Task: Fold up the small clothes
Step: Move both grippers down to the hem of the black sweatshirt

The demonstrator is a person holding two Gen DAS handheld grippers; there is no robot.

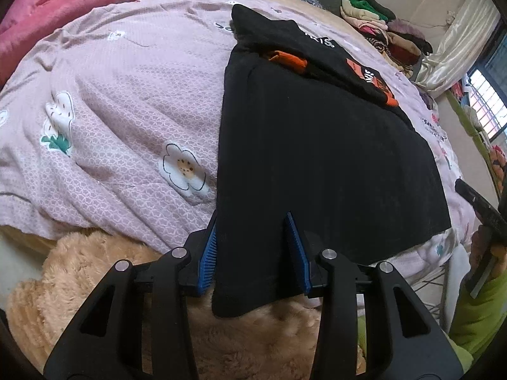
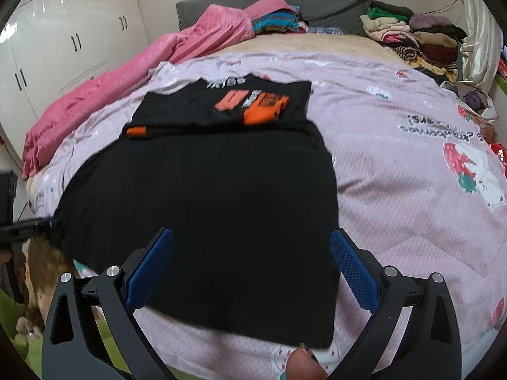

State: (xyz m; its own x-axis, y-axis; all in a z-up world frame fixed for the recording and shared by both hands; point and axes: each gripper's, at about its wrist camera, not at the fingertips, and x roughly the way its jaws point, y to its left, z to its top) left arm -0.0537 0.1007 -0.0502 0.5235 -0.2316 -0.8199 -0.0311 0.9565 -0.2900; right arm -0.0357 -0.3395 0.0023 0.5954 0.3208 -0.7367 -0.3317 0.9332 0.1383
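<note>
A small black garment (image 1: 317,145) with orange and white print lies flat on the lilac flowered quilt (image 1: 111,101); its far part is folded over, orange cuffs showing. My left gripper (image 1: 253,237) is open, its blue pads straddling the garment's near left corner, which hangs over the bed edge. In the right wrist view the garment (image 2: 206,205) lies spread ahead. My right gripper (image 2: 252,256) is wide open above its near hem, touching nothing. The left gripper shows at that view's left edge (image 2: 28,228).
A pink blanket (image 2: 111,95) lies along the bed's left side. Piles of folded clothes (image 2: 412,38) sit at the far right by the grey headboard (image 2: 317,3). A tan plush toy (image 1: 95,285) sits below the bed edge. White wardrobes (image 2: 63,31) stand at left.
</note>
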